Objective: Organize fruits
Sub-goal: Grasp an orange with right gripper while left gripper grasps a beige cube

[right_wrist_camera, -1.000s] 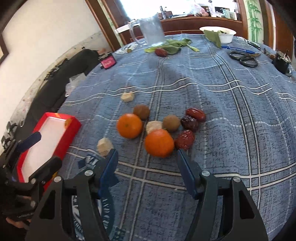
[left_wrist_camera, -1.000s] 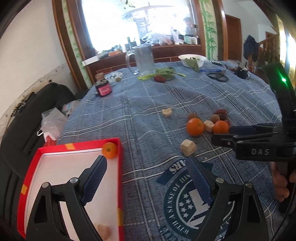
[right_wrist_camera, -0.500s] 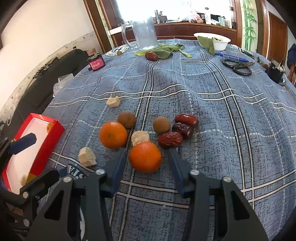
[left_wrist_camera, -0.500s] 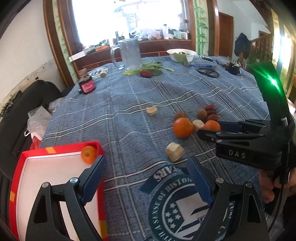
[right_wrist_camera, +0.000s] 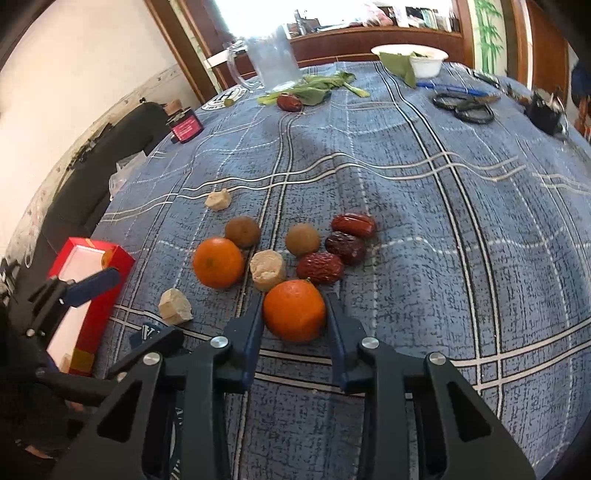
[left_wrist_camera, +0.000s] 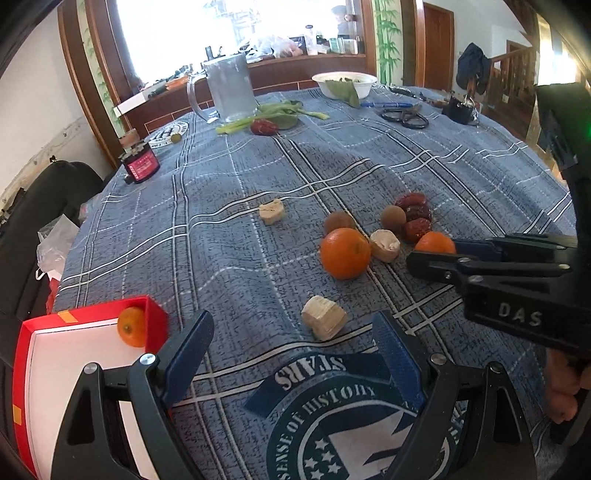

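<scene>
Your right gripper (right_wrist_camera: 294,314) clamps one orange (right_wrist_camera: 294,309); left gripper (left_wrist_camera: 291,345) gapes empty. Two oranges, three dates (right_wrist_camera: 345,242), blue plaid tablecloth (right_wrist_camera: 424,206).

I'm getting strong daylight from the window (left_wrist_camera: 184,33) at the far end — it's blown out to white in both views, and the shelf clutter in front of it washes out. The tablecloth (right_wrist_camera: 424,192) is evenly lit, with only soft, short shadows under the fruit. Fisheye bending curves the plaid lines and darkens the corners — detail stays fairly sharp mid-frame.
</scene>
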Demonstrator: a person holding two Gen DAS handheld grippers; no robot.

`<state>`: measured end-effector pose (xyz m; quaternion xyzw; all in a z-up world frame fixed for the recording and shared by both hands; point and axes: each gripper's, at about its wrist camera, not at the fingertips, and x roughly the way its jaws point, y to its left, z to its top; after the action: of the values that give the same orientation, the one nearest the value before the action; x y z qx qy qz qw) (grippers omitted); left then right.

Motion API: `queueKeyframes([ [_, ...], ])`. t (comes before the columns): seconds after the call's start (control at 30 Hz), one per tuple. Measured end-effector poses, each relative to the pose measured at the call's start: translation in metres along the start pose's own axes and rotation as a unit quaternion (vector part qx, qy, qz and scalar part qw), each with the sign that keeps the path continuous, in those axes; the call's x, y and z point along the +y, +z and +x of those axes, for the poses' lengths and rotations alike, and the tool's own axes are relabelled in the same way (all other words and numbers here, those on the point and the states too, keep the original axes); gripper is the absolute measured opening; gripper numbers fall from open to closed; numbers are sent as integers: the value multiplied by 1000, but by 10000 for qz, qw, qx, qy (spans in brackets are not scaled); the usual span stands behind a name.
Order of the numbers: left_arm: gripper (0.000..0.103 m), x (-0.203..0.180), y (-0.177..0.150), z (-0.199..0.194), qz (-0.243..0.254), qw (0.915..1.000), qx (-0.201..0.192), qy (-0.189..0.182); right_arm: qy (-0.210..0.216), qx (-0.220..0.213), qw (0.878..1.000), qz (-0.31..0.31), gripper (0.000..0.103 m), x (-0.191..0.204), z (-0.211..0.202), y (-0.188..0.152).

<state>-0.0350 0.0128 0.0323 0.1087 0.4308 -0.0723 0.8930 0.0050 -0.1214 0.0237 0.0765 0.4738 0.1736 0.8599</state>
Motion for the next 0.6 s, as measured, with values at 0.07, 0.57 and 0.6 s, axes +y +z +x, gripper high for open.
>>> queueKeyframes([
  [0.07,88,-1,2,3,-14,10000,26,-23,-2,25,10000,9,35,0,-1,0],
  [0.57,38,-8,4,19,73,9992,253,-286,15,64,10000,-4,34,0,-1,-2],
  [0.6,36,-8,4,19,64,9992,252,-298,7,66,10000,-12,34,0,-2,-2],
])
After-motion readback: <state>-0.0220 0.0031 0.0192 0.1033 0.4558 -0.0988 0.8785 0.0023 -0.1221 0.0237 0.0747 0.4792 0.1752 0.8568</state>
